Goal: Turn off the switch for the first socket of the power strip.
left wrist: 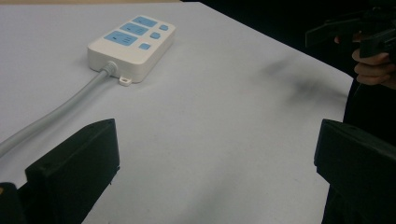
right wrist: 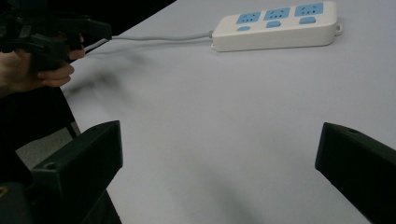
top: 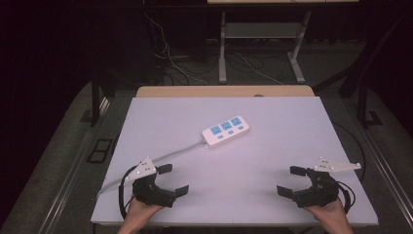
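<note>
Left hand-held gripper [top: 175, 179] sits at the near left of the white surface [top: 272, 146], jaws spread wide, nothing between them. The high view shows the grey three-cornered plate on top of it and the hand [top: 141, 212] coming in from the bottom edge. Its own view adds the close look: both black jaws far apart over bare surface, and the other hand-held gripper [left wrist: 350, 32] far off at the upper right, fingers [left wrist: 371, 70] wrapped round it.

Power strip [top: 226, 131] lies mid-surface, a bit toward the far side, well apart from both hand-held grippers, touched by neither. White body, three blue sockets, blue switches. High view shows it angled, with the grey cable [top: 165, 158] running from its left end down toward the near left edge, passing just beside the left hand-held gripper. Left gripper view shows the cable [left wrist: 70, 105] entry and a small mounting tab on the strip [left wrist: 133, 44]; right gripper view shows the strip [right wrist: 275, 25] side-on with all three sockets in a row.

Right hand-held gripper [top: 287, 181] at near right, jaws also wide apart, empty. Its view catches the left hand-held gripper [right wrist: 100, 30] at upper left, held in a hand [right wrist: 28, 70].
</note>
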Tool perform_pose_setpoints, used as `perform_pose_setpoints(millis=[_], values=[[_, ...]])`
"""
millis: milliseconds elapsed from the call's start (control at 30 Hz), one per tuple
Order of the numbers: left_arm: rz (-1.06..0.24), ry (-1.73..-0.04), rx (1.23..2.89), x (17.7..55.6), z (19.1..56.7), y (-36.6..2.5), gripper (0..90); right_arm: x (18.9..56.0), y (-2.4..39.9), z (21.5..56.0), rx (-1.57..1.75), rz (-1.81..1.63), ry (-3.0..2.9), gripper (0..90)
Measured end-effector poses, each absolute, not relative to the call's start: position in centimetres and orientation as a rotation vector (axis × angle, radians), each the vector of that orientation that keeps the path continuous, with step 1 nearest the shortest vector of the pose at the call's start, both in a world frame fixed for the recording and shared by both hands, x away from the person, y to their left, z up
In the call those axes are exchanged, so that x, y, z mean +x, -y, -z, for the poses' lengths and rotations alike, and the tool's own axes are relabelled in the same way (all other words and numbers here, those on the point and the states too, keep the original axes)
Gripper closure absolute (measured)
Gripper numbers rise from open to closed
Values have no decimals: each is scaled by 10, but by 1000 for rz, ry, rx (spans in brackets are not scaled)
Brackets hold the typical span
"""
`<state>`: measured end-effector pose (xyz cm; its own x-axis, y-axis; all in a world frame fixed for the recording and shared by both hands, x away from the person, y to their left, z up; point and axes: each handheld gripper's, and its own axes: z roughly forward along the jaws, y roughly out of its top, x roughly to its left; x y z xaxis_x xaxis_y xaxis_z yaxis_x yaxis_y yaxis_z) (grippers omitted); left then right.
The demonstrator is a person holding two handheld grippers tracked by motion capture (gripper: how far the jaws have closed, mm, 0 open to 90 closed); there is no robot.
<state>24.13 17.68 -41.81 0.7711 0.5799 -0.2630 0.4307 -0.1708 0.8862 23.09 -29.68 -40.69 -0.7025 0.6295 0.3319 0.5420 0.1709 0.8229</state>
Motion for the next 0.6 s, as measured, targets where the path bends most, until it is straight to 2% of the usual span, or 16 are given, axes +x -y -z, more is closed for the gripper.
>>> perform_pose_setpoints(millis=[600], values=[[-145,-788,1813,243,418,-175,0,229,297,412,1177,-1541,-2369,5]])
